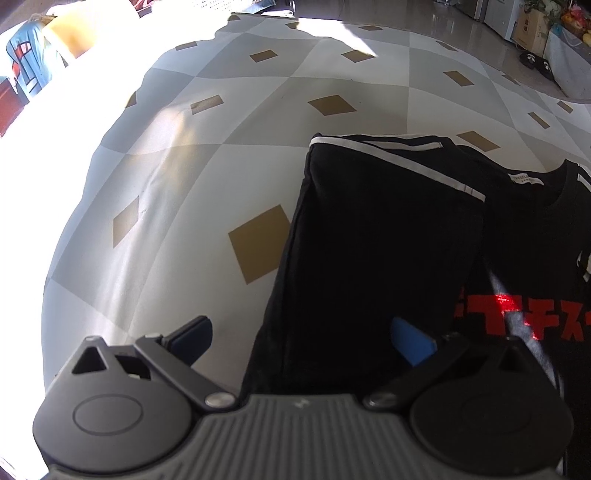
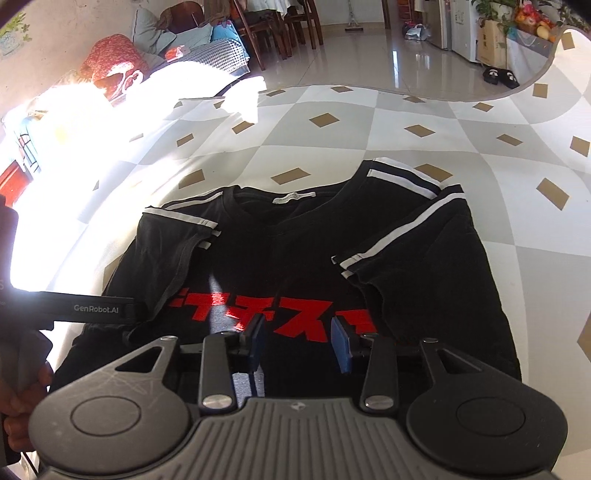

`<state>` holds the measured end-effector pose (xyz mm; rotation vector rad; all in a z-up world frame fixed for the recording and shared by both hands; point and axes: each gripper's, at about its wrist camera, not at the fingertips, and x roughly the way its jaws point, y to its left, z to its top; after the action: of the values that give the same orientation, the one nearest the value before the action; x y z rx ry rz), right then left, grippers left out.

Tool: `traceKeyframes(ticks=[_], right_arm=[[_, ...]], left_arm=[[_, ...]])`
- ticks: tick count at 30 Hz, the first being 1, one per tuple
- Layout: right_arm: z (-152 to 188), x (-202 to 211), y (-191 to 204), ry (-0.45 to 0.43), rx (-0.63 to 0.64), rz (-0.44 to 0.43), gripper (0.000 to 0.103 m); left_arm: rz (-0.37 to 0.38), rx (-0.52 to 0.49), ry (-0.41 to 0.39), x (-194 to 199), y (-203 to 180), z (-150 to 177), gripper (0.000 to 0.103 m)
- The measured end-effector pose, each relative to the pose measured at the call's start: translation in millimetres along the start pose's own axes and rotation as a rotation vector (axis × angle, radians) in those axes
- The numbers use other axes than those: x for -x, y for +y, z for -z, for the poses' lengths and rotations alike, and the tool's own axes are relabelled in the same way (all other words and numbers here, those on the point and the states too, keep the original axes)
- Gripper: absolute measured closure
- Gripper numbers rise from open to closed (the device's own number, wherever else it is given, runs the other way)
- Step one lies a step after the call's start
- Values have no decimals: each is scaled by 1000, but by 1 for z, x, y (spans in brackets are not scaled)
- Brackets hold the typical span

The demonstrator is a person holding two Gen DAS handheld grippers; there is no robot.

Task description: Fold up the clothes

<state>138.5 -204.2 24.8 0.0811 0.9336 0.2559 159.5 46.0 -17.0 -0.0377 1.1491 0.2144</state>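
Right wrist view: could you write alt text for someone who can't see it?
A black T-shirt with red lettering and white-striped sleeves folded inward lies on a checkered cloth. The open right gripper hovers over its lower half; the left gripper reaches in from the left.

A checkered cover [image 2: 424, 110] with brown diamonds is spreading under everything, sunlight washing out its left side. Beyond it, a glossy tiled floor [image 2: 369, 59] is reflecting light. Wooden chairs [image 2: 280, 26] are standing at the back, black slippers [image 2: 502, 75] are lying near a cardboard box [image 2: 491, 40], and a red patterned cushion [image 2: 110, 59] is resting at left.
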Motion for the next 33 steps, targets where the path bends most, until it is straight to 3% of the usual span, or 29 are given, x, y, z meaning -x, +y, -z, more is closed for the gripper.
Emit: traceKeyframes(ticks=[7,10,13,21,25,33], right_arm=[[5,12,-26,-15,-23,41,64],[13,5,-35,45,-11,55,60],[24,7,-40,15,2,33,58],[32,13,-37,83,15,-25,52],[35,19,-44,109,-53,-41,52],[45,43,-66,32,-176,63,52]], left_arm=[[-17,-47,-54,18,-7,7,0],[-2,-74,-75,28,-12,13,0],[30,-90,-71,33,-15,20,0],[59,-65,-48,40,-13,52,0],[63,-50,-40,43,-12,69,0],[65,-14,-33,49,-7,94,0]])
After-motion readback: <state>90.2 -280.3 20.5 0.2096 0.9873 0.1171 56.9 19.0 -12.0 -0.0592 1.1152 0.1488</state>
